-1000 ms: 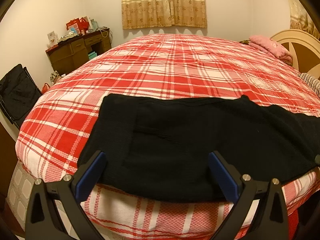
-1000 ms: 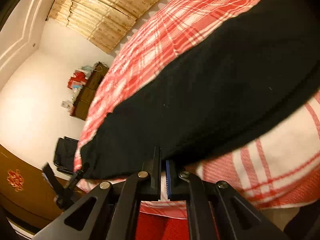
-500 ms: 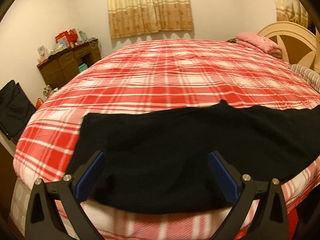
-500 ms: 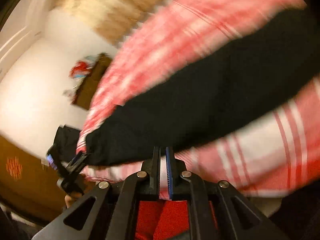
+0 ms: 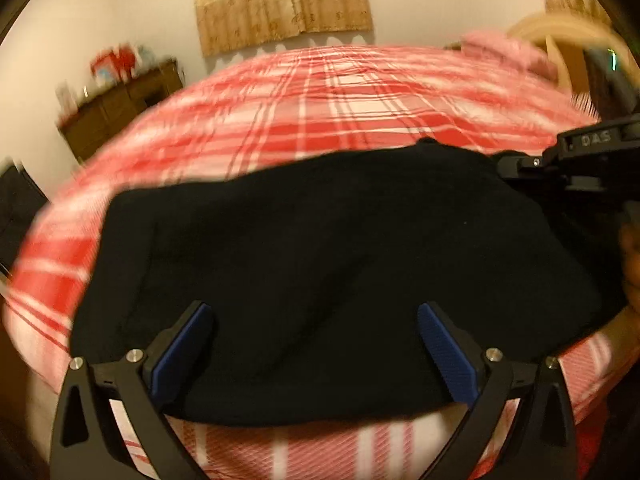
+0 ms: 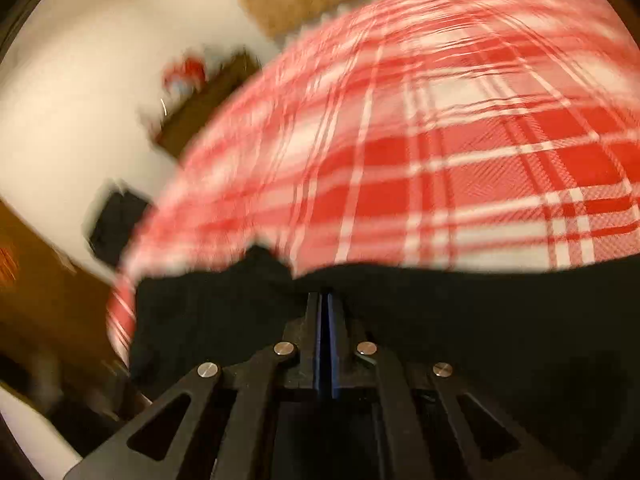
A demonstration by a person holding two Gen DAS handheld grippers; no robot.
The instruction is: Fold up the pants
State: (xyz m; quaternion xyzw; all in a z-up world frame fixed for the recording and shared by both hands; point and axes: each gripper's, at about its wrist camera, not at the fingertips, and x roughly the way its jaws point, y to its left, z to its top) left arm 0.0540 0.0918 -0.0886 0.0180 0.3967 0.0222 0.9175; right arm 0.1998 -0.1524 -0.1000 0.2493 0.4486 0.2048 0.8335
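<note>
Black pants (image 5: 320, 272) lie across the near edge of the bed with the red and white plaid cover (image 5: 340, 112). My left gripper (image 5: 316, 340) is open, its blue pads (image 5: 448, 356) wide apart just above the pants' near edge, holding nothing. My right gripper (image 6: 325, 300) has its jaws together, over the black pants (image 6: 480, 340) near their far edge; whether cloth is pinched I cannot tell. The right gripper also shows in the left wrist view (image 5: 512, 168) at the pants' far right. Both views are blurred.
A brown dresser (image 5: 120, 108) with red items stands at the left wall. Curtains (image 5: 280, 0) hang at the back. A pink pillow (image 5: 504, 52) and cream headboard (image 5: 568, 40) are at the right. A black bag (image 6: 116, 228) sits by the bed's left side.
The right gripper has swung up from the bed's near edge and now sits over the pants facing across the bed. The left gripper has shifted slightly; the pants look shorter on the right.
</note>
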